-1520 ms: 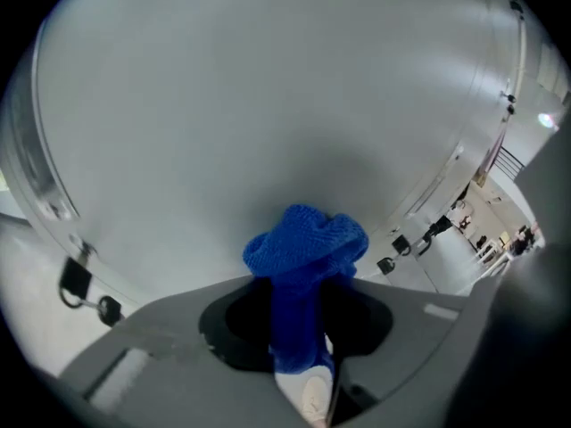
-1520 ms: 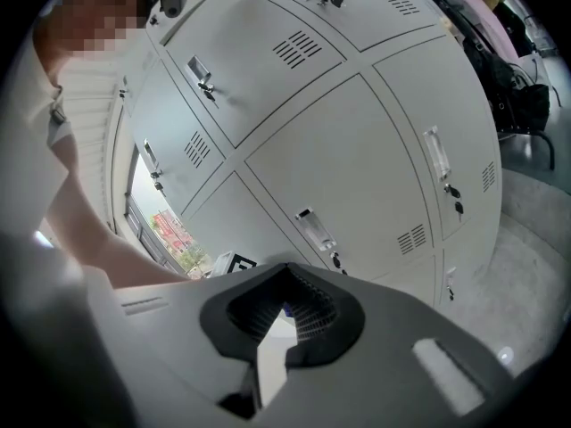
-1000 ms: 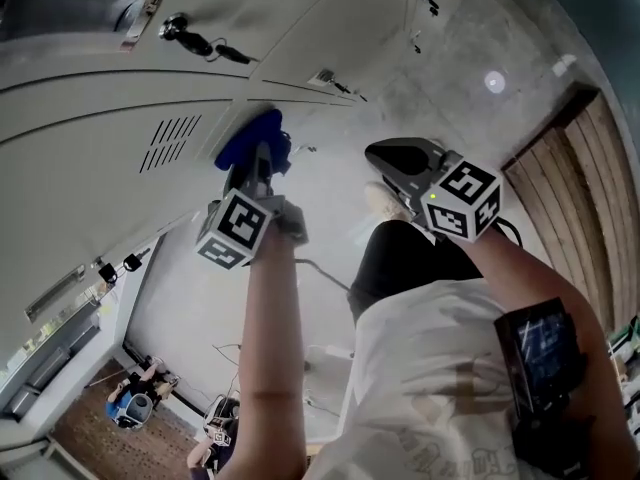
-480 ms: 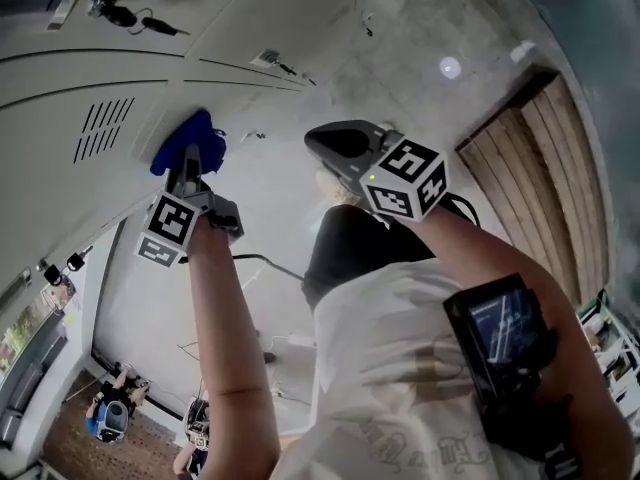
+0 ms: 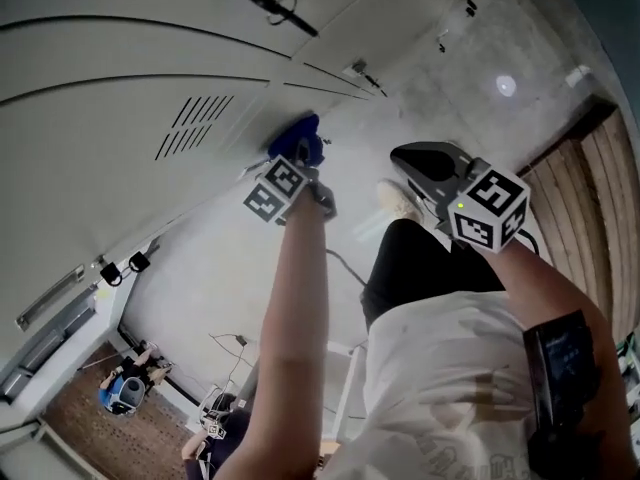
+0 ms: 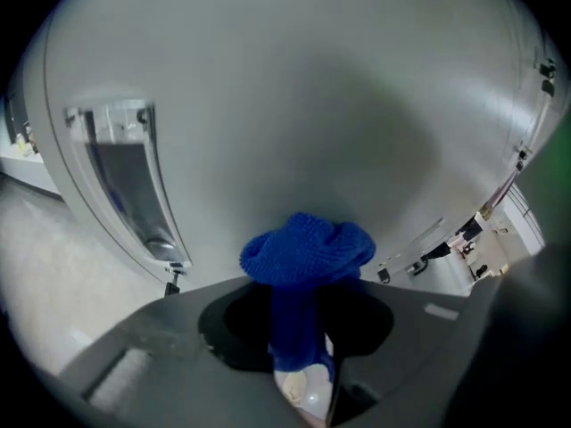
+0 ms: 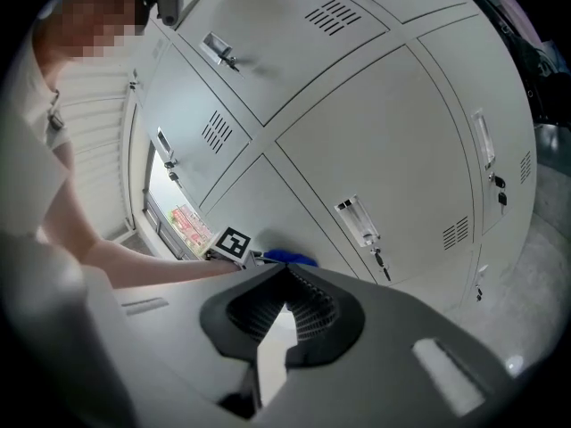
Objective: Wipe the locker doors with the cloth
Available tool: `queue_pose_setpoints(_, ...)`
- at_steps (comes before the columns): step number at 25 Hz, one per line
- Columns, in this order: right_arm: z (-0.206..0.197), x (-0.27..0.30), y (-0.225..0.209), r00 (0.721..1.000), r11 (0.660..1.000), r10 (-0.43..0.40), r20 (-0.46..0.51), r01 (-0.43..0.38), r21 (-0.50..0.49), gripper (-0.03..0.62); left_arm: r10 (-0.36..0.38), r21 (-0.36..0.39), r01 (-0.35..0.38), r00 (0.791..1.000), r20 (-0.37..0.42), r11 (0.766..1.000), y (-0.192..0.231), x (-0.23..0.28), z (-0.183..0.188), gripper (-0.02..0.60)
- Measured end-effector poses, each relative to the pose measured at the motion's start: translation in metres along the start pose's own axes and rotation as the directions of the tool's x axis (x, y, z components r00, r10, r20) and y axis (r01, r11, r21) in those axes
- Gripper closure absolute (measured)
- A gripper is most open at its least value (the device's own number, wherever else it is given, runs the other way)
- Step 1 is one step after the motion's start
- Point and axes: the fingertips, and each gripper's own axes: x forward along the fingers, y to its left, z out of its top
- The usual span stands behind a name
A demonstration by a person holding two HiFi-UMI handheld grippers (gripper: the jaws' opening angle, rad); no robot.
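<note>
As your left claw [image 6: 302, 350] clamps the blue cloth [image 6: 308, 250], a narrow strip of it runs back between the jaws. The bunched end bulges just past the claw tips, against the grey locker door [image 6: 294, 96] straight ahead of them. The door's handle plate [image 6: 125, 185] lies off to the claw's left. Your right claw [image 7: 285, 270] is clenched on nothing, tips meeting, held apart from the lockers and facing the left claw.

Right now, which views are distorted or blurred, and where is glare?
Head view: fisheye bends the locker doors; a bright glare spot on the floor. Left gripper view: the blue cloth is sharp, the door behind softer, corners dark. Right gripper view: doors bulge; the window is overexposed.
</note>
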Motion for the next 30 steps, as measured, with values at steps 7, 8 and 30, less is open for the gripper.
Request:
queue_pose_setpoints(7, -0.011, 0.005, -0.006, 1.000, 1.000, -0.018, -0.004, 0.018, 0.006, 0.588, 0.059, -0.072, -0.060, 0.998, -0.015, 0.996, 0.033, 0.043, -0.018, 0.453)
queue_pose_setpoints(8, -0.012, 0.003, -0.007, 1.000, 1.000, -0.023, -0.004, 0.023, 0.009, 0.588, 0.057, -0.093, -0.058, 0.998, -0.010, 0.994, 0.035, 0.048, -0.021, 0.453)
queue_pose_setpoints(30, -0.011, 0.019, 0.033, 0.998, 0.998, 0.054, -0.014, -0.054, -0.019, 0.588, -0.055, 0.205, -0.019, 0.934, 0.353, 0.979, -0.003, -0.178, 0.092, 0.450)
